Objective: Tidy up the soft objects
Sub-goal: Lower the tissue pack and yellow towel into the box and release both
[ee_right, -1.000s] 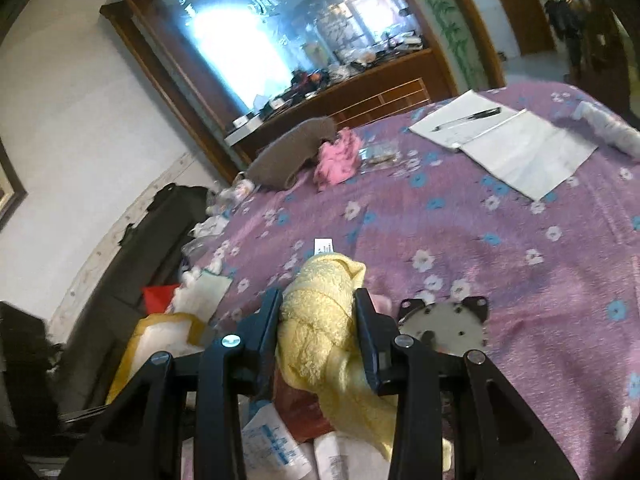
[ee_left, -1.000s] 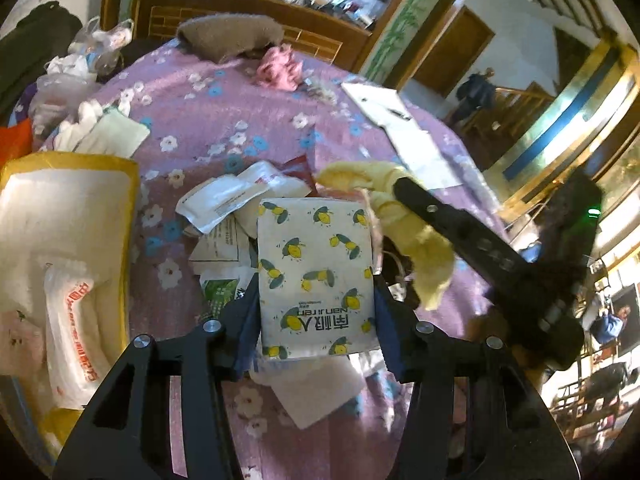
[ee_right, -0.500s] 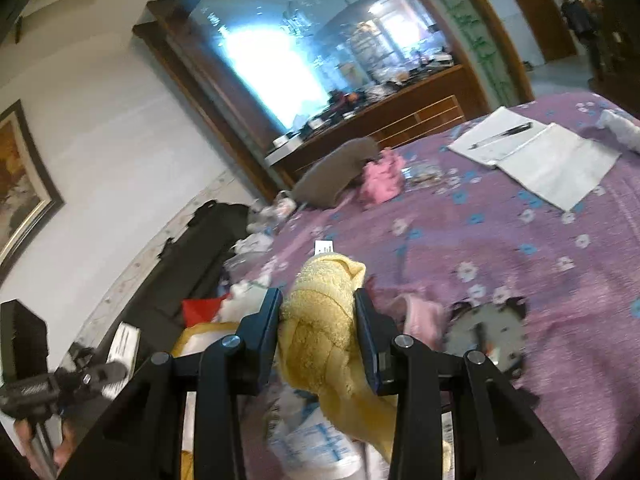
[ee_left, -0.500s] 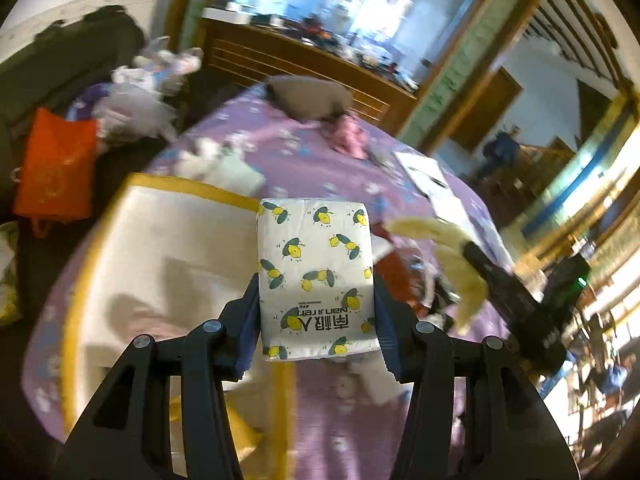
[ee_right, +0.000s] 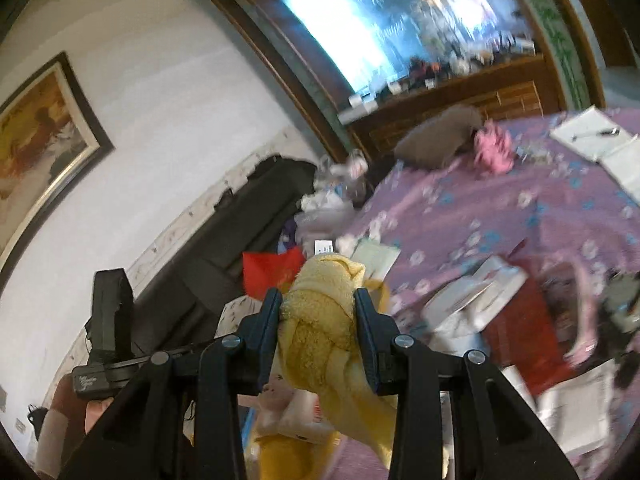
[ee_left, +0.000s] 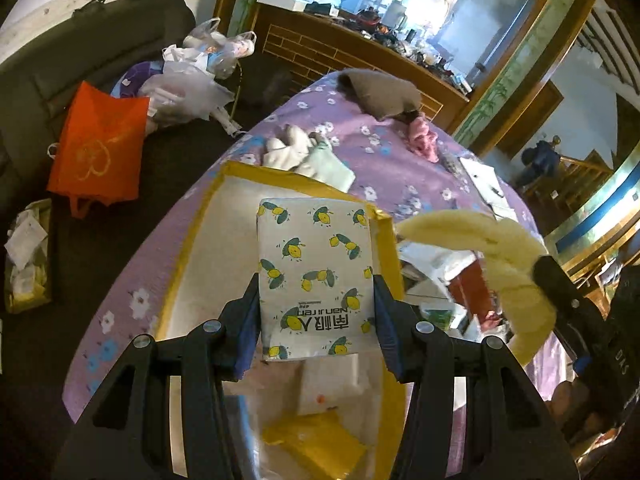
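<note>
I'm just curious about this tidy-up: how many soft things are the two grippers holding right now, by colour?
Yellow: 1, the towel in the right gripper.
White with lemon print: 1, the tissue pack in the left gripper.
Total: 2

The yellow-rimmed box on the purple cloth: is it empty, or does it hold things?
Not empty. Inside the yellow-rimmed box, a white packet and a yellow item lie below the held lemon-print tissue pack.
</note>
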